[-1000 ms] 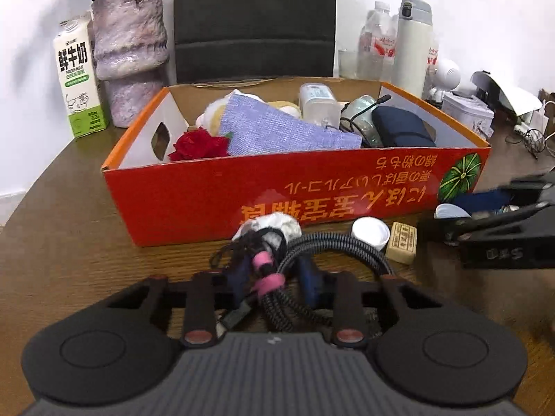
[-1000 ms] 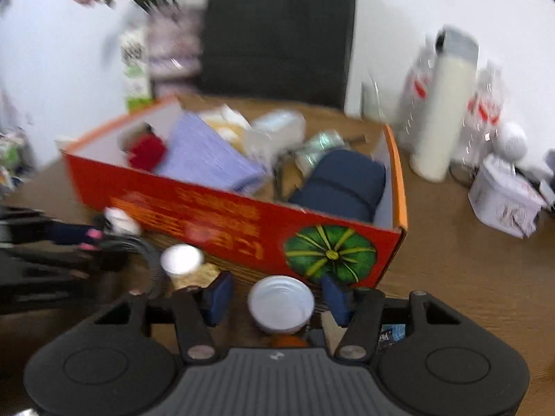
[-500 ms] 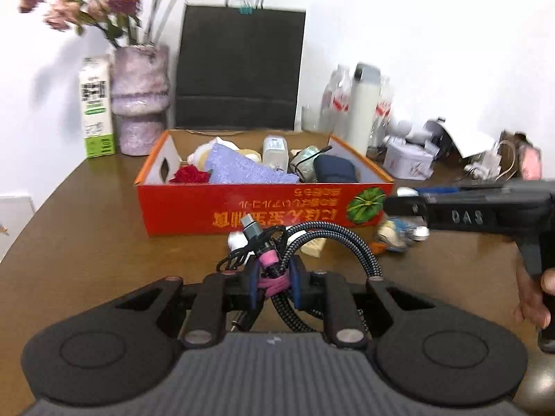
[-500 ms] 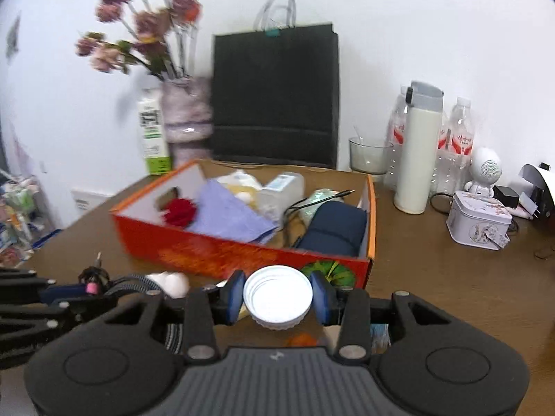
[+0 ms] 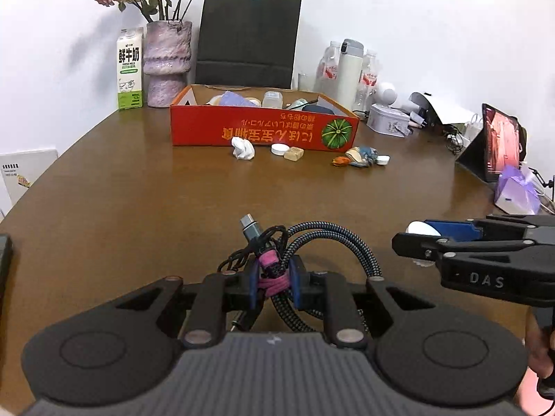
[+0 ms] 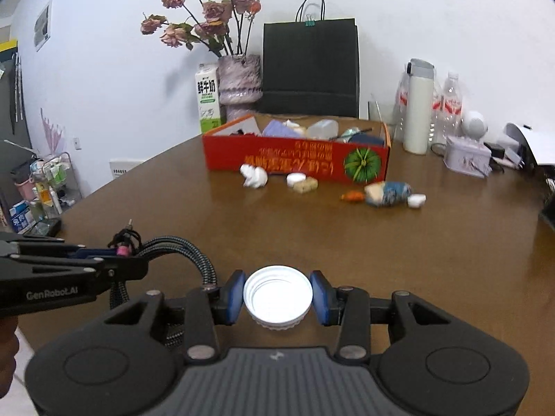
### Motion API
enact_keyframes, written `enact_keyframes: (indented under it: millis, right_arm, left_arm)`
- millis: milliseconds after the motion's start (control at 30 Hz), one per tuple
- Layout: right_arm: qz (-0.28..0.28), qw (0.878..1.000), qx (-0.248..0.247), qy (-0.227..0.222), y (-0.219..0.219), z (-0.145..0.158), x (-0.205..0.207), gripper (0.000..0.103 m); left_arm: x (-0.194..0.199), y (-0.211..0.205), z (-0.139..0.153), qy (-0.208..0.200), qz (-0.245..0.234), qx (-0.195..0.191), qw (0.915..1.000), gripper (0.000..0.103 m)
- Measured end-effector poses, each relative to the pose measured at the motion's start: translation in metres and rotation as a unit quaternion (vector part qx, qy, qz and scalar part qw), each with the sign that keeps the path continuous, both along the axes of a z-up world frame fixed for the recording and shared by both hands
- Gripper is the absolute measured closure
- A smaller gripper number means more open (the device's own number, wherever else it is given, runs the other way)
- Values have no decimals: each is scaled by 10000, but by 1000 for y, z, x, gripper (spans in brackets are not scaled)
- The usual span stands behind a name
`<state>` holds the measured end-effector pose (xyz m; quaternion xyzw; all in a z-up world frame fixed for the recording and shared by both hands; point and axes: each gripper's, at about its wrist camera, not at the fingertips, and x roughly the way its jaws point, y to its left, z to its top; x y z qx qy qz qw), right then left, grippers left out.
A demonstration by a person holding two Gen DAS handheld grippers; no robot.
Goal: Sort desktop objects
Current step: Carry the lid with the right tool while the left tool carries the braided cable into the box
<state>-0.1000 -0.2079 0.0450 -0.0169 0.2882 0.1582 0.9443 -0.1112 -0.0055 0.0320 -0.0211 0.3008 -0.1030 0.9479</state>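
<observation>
My left gripper (image 5: pixel 274 279) is shut on a coiled braided cable (image 5: pixel 333 239) bound with a pink tie, held above the near part of the brown table. It also shows in the right wrist view (image 6: pixel 118 253). My right gripper (image 6: pixel 277 296) is shut on a white jar lid (image 6: pixel 277 298); it also shows in the left wrist view (image 5: pixel 421 230). The red cardboard box (image 5: pixel 263 131) with several items inside stands far ahead. In front of it lie a crumpled white tissue (image 5: pixel 242 148), a small white cap (image 5: pixel 279 149), a tan block (image 5: pixel 293 154) and a wrapper pile (image 5: pixel 360 156).
A milk carton (image 5: pixel 130 69), a vase of dried roses (image 5: pixel 167 59) and a black paper bag (image 5: pixel 247 40) stand behind the box. A thermos (image 5: pixel 348 74), water bottles, a tin (image 5: pixel 386 120) and a tablet (image 5: pixel 499 142) crowd the right side.
Both grippers have pulled back from the box toward the near table edge, still holding the cable and the lid. The box and the small items in front of it now sit far ahead.
</observation>
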Motion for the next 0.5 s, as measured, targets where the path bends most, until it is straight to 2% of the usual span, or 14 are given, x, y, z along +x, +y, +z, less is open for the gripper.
enact_keyframes:
  millis: [133, 300, 400, 500]
  right_arm:
    - [5, 9999, -137, -8, 3, -1, -13, 64]
    - [-98, 9999, 12, -114, -4, 8, -10, 64]
    - [-127, 9998, 145, -70, -9, 10, -2, 64]
    - [-72, 9994, 324, -132, -17, 24, 14, 64]
  left_arm:
    - [-8, 0, 5, -93, -24, -14, 10000, 85]
    - [-4, -1, 12, -230, 27, -40, 9997, 85]
    - [8, 2, 19, -256, 78, -143, 9995, 85]
    - [32, 9, 38, -464, 148, -200, 9986, 85]
